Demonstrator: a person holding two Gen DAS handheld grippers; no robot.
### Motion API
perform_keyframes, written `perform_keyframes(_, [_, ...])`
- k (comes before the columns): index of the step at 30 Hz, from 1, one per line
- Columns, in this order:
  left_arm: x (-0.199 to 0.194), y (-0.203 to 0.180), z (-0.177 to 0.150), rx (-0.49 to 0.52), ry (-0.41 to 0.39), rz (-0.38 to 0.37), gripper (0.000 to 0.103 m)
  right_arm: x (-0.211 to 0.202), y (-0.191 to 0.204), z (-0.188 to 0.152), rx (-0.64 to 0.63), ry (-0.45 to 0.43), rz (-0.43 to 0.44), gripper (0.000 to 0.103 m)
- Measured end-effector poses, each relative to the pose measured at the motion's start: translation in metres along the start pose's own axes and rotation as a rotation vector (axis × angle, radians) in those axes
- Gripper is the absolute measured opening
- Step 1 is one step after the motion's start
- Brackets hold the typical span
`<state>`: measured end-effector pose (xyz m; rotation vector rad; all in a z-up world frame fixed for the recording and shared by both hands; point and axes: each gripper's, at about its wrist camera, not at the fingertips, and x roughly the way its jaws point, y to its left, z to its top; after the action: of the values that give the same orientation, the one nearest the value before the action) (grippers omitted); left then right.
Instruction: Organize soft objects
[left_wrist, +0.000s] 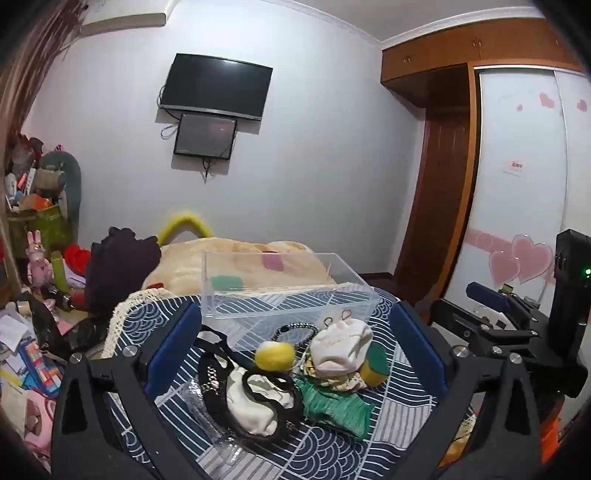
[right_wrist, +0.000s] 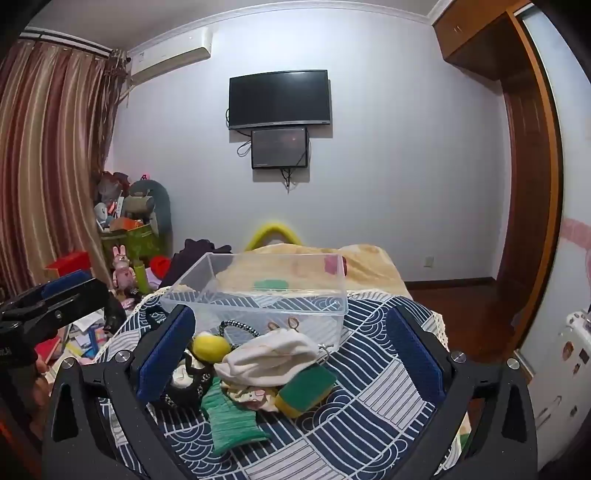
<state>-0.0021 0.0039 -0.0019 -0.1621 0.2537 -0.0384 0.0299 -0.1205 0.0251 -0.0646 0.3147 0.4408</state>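
Both the left hand-held gripper (left_wrist: 295, 347) and the right hand-held gripper (right_wrist: 295, 350) hover spread wide, grasping nothing. The soft objects lie heaped on the patterned blue cloth (right_wrist: 376, 373): yellow ball (left_wrist: 275, 355), white pouch (left_wrist: 341, 347), green cloth (left_wrist: 338, 408), green-and-yellow sponge (right_wrist: 304, 389). The clear plastic bin (left_wrist: 284, 291) stands just behind them.

Clear, glossy, smooth plastic rectangular box (right_wrist: 258, 295). Navy-and-white patterned matt woven cloth cover (right_wrist: 369, 387). Fuzzy yellow felt ball (left_wrist: 275, 355). Cream soft knit cloth pouch (right_wrist: 269, 354). Green ribbed knit cloth (right_wrist: 231, 421). Yellow sponge with rough green scouring face (right_wrist: 304, 386). Grippers: matt black plastic frames, blue matt pads (right_wrist: 164, 354), shiny metal screws.
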Motion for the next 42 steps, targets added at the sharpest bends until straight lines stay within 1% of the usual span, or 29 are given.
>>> perform_keyframes(4, [-0.0031,-0.0001,0.0014,0.014,-0.005,0.019,0.103,-0.0026,-0.0007,0.0023,0.005,0.001,0.004,0.103])
perform_keyframes(13, [-0.0042,0.0008,0.0019,0.022,-0.003,0.028,0.103,-0.0027,0.0025,0.0008,0.013,0.001,0.006,0.103])
perform_keyframes(42, [-0.0036,-0.0034,-0.0005,0.04,-0.008,0.039,0.103,-0.0056,0.0006,0.0007,0.029,-0.012,0.011,0.103])
